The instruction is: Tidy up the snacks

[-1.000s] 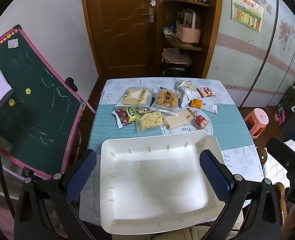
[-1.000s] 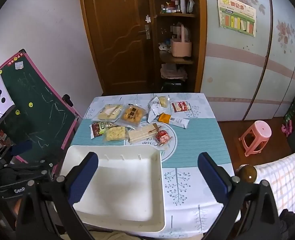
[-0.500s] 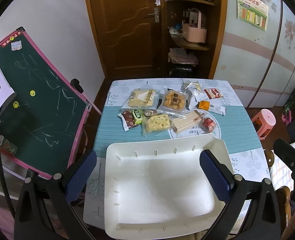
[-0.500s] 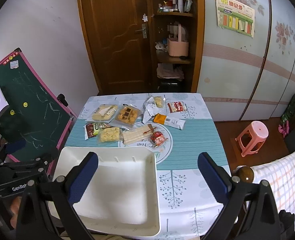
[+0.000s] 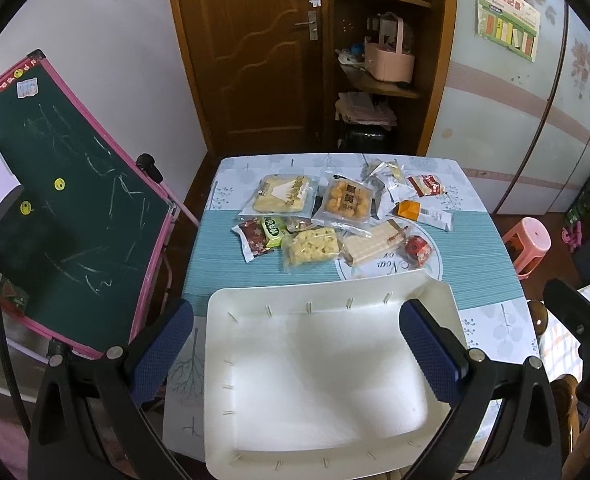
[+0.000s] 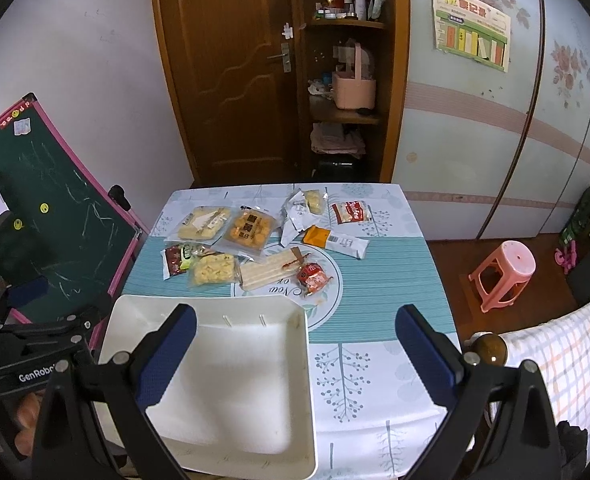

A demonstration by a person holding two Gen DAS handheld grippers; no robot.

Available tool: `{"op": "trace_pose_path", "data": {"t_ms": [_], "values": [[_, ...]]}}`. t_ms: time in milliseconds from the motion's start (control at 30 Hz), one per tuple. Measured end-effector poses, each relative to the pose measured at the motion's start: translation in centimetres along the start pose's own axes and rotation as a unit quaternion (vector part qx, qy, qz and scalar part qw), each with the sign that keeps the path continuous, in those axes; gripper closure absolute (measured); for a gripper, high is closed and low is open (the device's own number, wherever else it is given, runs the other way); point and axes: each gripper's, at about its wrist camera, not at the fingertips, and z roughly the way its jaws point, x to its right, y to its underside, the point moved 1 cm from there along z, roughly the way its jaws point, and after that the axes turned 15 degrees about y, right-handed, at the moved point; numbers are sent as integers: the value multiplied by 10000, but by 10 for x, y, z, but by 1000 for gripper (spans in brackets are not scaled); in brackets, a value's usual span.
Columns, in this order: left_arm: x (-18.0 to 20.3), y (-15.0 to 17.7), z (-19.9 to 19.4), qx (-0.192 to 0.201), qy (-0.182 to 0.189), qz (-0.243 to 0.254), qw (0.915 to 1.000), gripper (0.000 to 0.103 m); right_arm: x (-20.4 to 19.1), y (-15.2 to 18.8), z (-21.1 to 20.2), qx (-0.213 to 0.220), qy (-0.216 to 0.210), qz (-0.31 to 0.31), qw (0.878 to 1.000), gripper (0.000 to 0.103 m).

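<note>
Compared with a second ago, you've pulled both cameras back and up a bit: the table (image 5: 491, 240) sits lower and smaller in both views, more of the door (image 6: 223, 72) shows above it, and the snacks haven't been touched, same layout as before. Your left gripper (image 5: 295, 350) hovers over the white tray (image 5: 255, 392) at the near edge of the table, fingers (image 5: 163, 350) spread wide, nothing between them, the tray showing through the gap. Your right gripper (image 6: 295, 354) is also spread wide and empty, held above the near right part of the table, its left finger over the tray (image 6: 255, 380), its right finger over the patterned cloth. In the right wrist view your left gripper body (image 6: 35, 352) shows at the left edge, beside the tray. The tray is empty. All snacks lie in a loose cluster beyond its far edge: a yellow puff bag (image 5: 313, 246), a wafer pack (image 5: 371, 244) and a small red packet (image 5: 418, 249) closest to the tray, a red-green packet (image 5: 259, 236) to the left, two bigger clear bags (image 5: 283, 195) (image 5: 345, 202) behind them, an orange-and-white pack (image 5: 423, 213) and a red-white pouch (image 5: 426, 185) to the far right, a crumpled wrapper (image 5: 383, 178) at the far middle. A green chalkboard (image 5: 67, 208) leans left of the table, a pink stool (image 6: 503, 276) stands on the floor to the right.
</note>
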Motion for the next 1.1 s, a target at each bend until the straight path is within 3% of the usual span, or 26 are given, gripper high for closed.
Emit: {"op": "trace_pose_path", "data": {"t_ms": [1100], "values": [[8,6,10,-218,126,-52,9997,1,-1,0,2,-45,-6,-39,10000,3]]}}
